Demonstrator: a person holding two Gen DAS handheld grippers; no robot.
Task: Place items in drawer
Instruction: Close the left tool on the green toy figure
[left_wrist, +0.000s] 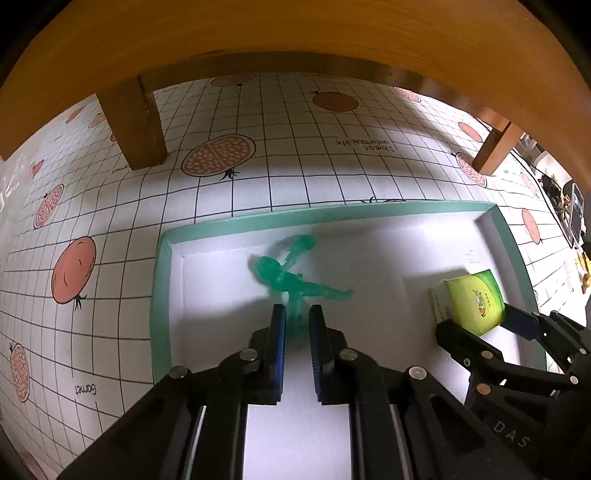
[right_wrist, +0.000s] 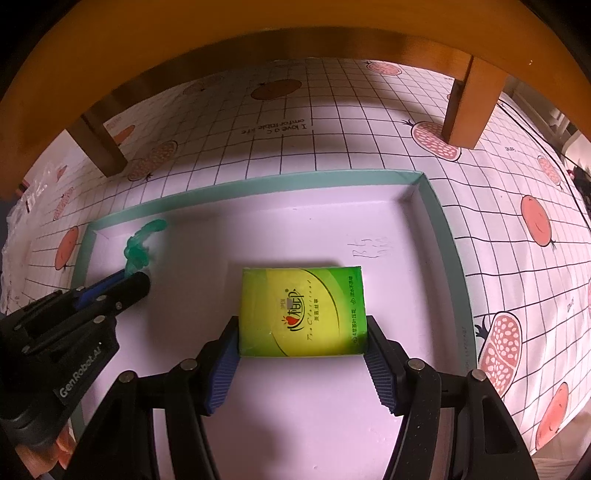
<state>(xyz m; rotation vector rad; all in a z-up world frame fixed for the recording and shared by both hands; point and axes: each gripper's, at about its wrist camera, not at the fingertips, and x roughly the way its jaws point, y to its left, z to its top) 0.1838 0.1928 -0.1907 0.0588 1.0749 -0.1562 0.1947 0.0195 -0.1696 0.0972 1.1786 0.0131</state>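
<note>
A shallow white drawer with a teal rim (left_wrist: 162, 280) (right_wrist: 439, 221) lies on the patterned cloth. My left gripper (left_wrist: 297, 317) is shut on a leg of a translucent green toy figure (left_wrist: 284, 277), which hangs tilted and blurred near the drawer's far left corner. In the right wrist view the figure (right_wrist: 138, 251) sticks out beyond the left gripper (right_wrist: 136, 282). My right gripper (right_wrist: 302, 326) is shut on a yellow-green tissue pack (right_wrist: 301, 310), held flat over the drawer's white floor. The left wrist view shows that pack (left_wrist: 469, 299) and the right gripper (left_wrist: 478, 321) at the drawer's right side.
A wooden furniture frame arches over the far side, with legs (left_wrist: 133, 125) (left_wrist: 495, 147) (right_wrist: 469, 103) standing on the grid cloth with pomegranate prints (left_wrist: 221, 155). Small clutter (left_wrist: 569, 206) sits far right. Clear plastic (right_wrist: 33, 192) lies at the far left.
</note>
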